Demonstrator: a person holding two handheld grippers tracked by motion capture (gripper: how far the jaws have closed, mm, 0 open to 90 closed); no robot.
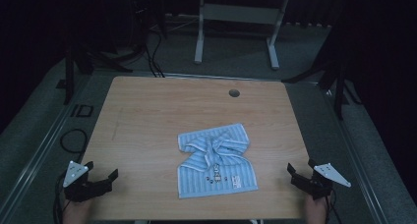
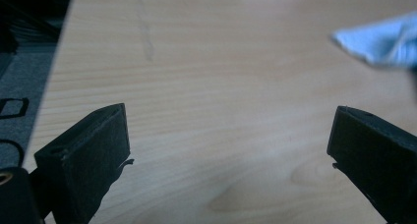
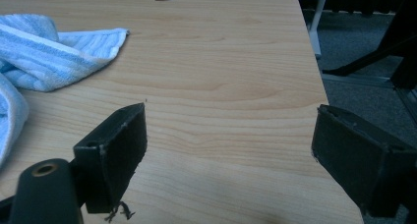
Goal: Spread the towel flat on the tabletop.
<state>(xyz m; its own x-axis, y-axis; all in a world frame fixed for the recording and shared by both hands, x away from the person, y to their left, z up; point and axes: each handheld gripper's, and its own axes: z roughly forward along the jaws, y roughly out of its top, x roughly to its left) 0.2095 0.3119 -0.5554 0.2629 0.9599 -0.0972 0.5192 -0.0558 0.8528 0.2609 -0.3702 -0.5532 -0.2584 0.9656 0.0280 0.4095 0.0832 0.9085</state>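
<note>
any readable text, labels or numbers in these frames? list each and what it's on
None can be read.
Towel: small dark printed marks and a patch near its front edge, too small and blurred to read.
Table, left tool and right tool: no text seen.

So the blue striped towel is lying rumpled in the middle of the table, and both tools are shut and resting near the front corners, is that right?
Not quite: both tools are open. The left tool and the right tool have their jaws spread wide over bare wood, as each gripper view shows. The rest holds: the blue striped towel lies rumpled mid-table, the tools near the front corners.
</note>
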